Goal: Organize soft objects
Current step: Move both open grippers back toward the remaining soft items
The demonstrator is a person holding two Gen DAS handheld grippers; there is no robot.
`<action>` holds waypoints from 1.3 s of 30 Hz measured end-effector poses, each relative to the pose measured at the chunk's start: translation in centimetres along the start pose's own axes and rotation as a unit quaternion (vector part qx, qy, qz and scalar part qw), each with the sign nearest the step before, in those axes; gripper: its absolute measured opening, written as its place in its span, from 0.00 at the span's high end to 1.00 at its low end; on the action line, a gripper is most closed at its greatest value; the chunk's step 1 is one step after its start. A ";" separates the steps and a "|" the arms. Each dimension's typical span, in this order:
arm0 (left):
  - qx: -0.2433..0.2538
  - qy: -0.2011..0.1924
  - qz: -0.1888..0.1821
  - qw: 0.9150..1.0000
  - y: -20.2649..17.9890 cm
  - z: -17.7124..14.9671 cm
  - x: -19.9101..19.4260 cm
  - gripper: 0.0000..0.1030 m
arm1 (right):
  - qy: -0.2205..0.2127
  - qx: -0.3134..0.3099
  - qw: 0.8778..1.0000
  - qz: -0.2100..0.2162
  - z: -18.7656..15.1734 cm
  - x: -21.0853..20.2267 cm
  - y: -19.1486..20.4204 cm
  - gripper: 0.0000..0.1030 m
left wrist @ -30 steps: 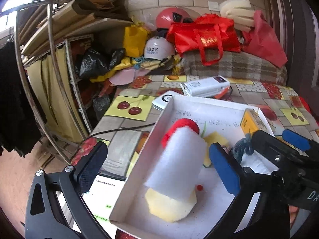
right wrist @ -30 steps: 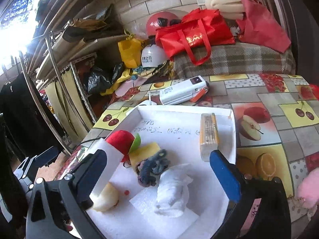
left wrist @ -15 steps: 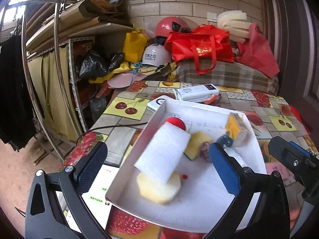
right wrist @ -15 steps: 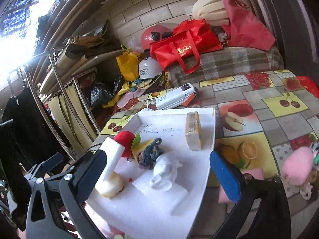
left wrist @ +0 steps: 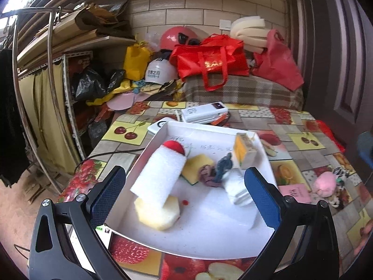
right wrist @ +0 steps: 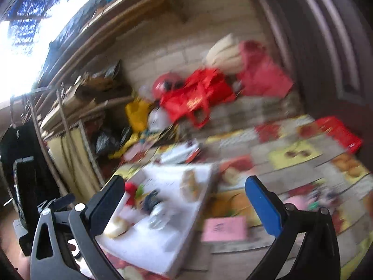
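Fruit-print table [left wrist: 300, 126] w/ white tray [left wrist: 209, 240]: both grippers [left wrist: 184, 193] [right wrist: 184, 200] released; white foam block [left wrist: 158, 175] likely light, squashy—pinch mid-sides.

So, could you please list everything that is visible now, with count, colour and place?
tray: 1, white, on table
foam block: 1, white, left in tray, leaning on yellow sponge
sponge: 1, pale yellow, tray front left
red ball: 1, behind foam block
flat sponge: 1, yellow, tray middle
scrunchies: 2, purple and dark blue, tray middle
tissue: 1, white, tray right
box: 1, yellow, tray back right
plush: 1, pink, table right
card: 1, pink, beside tray
red bag: 1, behind table
helmet: 1, white, behind table
left gripper: open, over tray
right gripper: open, blurred view
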State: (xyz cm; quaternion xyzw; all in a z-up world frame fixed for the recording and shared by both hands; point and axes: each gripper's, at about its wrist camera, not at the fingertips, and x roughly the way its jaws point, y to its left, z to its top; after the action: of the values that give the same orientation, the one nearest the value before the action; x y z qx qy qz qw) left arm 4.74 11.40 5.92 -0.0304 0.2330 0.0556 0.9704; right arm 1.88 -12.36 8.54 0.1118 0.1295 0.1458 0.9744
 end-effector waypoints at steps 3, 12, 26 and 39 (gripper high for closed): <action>0.004 -0.001 -0.018 1.000 -0.4 0.1 -0.3 0.00 | -0.023 0.033 0.998 -0.043 0.7 -2.5 -3.5 0.00; 0.061 0.053 -0.137 0.987 -6.6 -1.8 1.5 0.00 | -0.016 0.106 0.976 -0.188 -1.0 -6.2 -14.1 0.00; 0.204 0.158 -0.291 0.921 -19.9 -0.7 9.4 0.00 | 0.021 0.128 0.975 -0.182 -4.4 -6.4 -16.2 0.00; 0.256 0.274 -0.339 0.863 -22.0 -4.5 7.9 0.00 | 0.042 0.115 0.975 -0.187 -1.1 -7.2 -17.7 0.00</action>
State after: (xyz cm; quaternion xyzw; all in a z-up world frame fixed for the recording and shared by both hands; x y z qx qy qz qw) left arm 12.43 -10.06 -0.98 0.1278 0.4705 -0.3491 0.8002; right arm -0.53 -30.94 4.54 0.1905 0.2049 -0.0502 0.9587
